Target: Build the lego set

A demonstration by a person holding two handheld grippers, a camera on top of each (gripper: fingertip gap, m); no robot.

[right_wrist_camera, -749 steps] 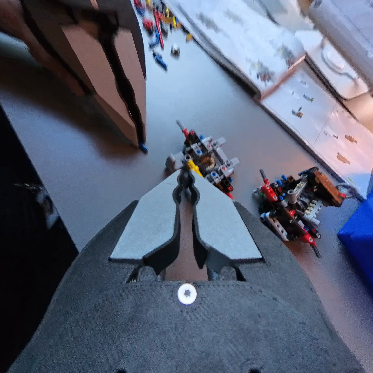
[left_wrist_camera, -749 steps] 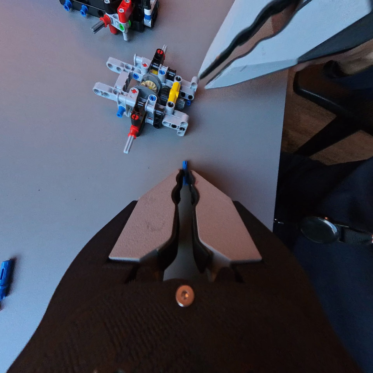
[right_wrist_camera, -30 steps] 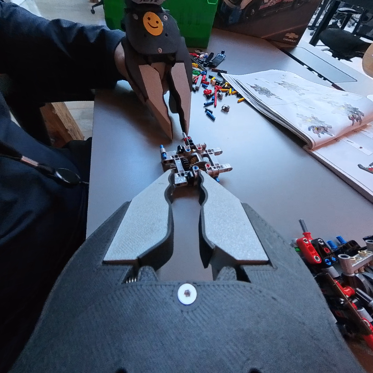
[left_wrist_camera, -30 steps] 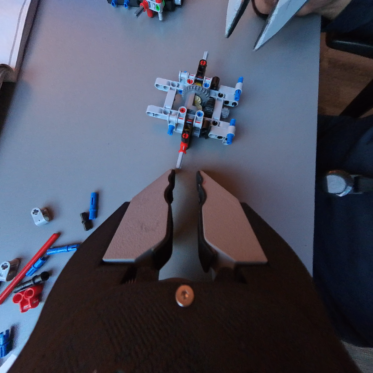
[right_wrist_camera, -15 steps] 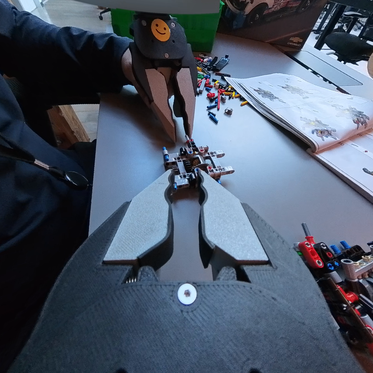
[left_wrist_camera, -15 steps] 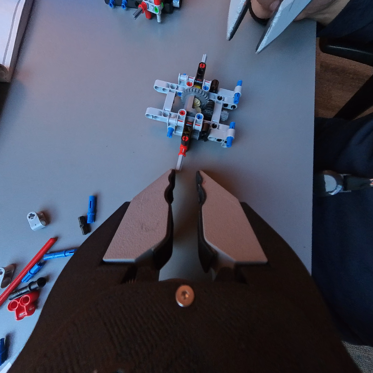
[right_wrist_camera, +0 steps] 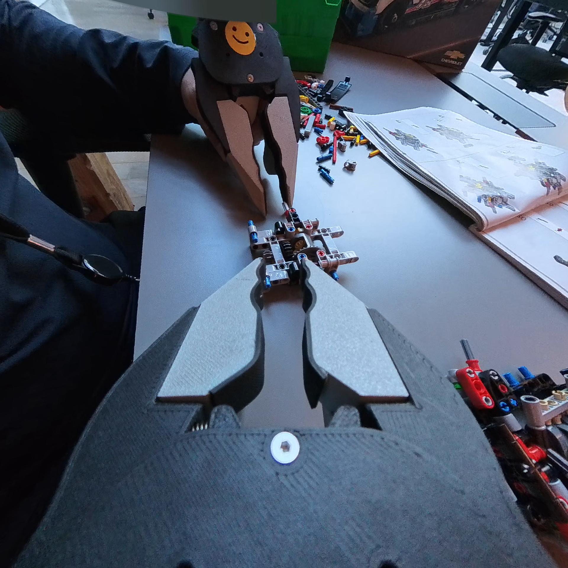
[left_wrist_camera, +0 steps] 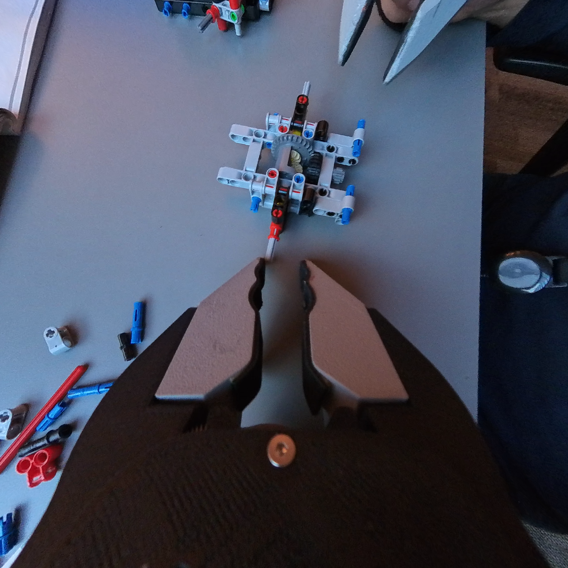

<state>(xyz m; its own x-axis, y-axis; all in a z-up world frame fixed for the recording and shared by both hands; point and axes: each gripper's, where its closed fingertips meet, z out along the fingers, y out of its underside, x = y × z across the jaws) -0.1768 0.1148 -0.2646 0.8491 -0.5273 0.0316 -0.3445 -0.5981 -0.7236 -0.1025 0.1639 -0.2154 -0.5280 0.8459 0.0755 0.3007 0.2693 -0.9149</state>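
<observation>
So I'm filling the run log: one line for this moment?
left gripper open, by axle | right gripper open, apart | gear frame on table

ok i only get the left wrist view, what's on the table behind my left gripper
observer: a scatter of small loose parts, just behind the left gripper.
operator: anything past those
observer: an open instruction booklet lies flat beyond them.
operator: and at the far edge
observer: a green bin stands there.
operator: any mark on the gripper's top
observer: an orange smiley sticker.
</observation>
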